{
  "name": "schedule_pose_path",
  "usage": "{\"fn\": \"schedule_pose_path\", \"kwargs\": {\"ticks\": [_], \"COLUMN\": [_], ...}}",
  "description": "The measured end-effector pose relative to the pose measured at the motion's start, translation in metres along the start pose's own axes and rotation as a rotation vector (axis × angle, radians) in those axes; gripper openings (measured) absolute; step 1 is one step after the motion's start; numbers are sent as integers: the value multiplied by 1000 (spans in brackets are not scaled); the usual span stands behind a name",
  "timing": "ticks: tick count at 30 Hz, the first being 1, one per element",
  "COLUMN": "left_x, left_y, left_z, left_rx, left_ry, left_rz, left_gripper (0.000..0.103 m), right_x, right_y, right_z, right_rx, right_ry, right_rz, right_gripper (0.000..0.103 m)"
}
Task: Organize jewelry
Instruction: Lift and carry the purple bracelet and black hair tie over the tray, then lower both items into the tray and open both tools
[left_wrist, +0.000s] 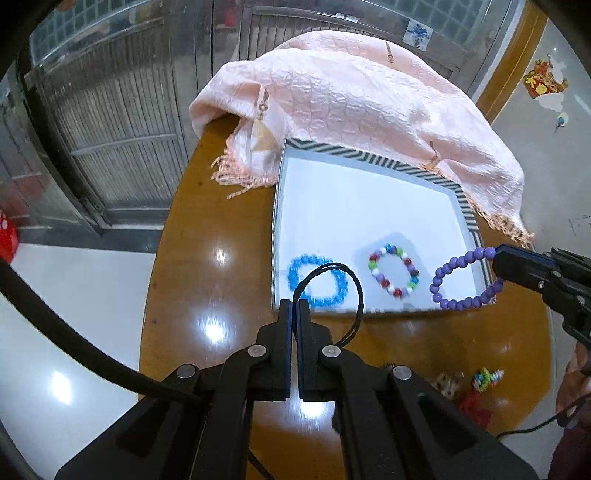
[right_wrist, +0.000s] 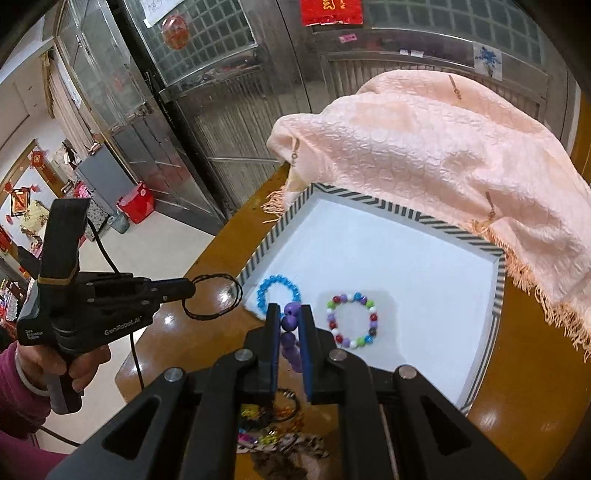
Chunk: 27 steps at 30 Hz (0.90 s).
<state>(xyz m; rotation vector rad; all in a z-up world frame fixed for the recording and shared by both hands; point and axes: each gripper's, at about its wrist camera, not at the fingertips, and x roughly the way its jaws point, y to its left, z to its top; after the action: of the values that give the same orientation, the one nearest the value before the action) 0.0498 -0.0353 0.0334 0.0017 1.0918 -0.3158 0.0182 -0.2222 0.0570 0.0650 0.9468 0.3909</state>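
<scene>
— So why are both bracelets dangling in the air instead of lying flat?

— My guess is each is being carried toward the shallow white tray with the black-and-white striped rim (left_wrist: 373, 158), where the loose pieces get laid out side by side. A bright blue beaded bracelet (left_wrist: 317, 281) and a multicoloured beaded bracelet (left_wrist: 393, 272) already rest on its white floor near the front edge, close but apart.

— And the left claw (left_wrist: 294, 306)?

— Closed tight, pads nearly meeting, pinching a thin black twisted-cord loop (left_wrist: 334, 291). The loop hangs just over the tray's front left corner, above the glossy brown wooden counter (left_wrist: 207, 258).

— The right claw (right_wrist: 289, 314)?

— Also closed, gripping a purple round-bead bracelet (right_wrist: 290, 332); beads sit squeezed between the blue-lined fingers (right_wrist: 306, 332). From the left view the bracelet hangs as an open ring over the tray's front right corner.

— What's that pink thing behind?

— A pale pink crinkled shawl with fringe (left_wrist: 369, 99), draped over the tray's far rim. It looks like backdrop, not part of the sorting.

— Anything left to sort?

— A small heap of colourful pieces (right_wrist: 273, 424) lies on the counter in front of the tray; too blurred to name.
</scene>
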Motion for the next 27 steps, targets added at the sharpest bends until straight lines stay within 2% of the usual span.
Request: {"fn": "schedule_pose_path", "kwargs": {"ticks": [11, 21, 27], "left_x": [35, 69, 93], "left_y": [-6, -2, 0], "left_z": [37, 65, 75], "left_rx": [-12, -45, -59], "left_ry": [15, 44, 79], "left_rz": [63, 84, 88], "left_gripper": [2, 2, 2], "right_x": [45, 93, 134], "right_y": [-16, -22, -47], "right_z": [30, 55, 64], "right_rx": [-6, -19, 26], "right_ry": [46, 91, 147], "right_rz": [23, 62, 53], "right_gripper": [10, 10, 10]}}
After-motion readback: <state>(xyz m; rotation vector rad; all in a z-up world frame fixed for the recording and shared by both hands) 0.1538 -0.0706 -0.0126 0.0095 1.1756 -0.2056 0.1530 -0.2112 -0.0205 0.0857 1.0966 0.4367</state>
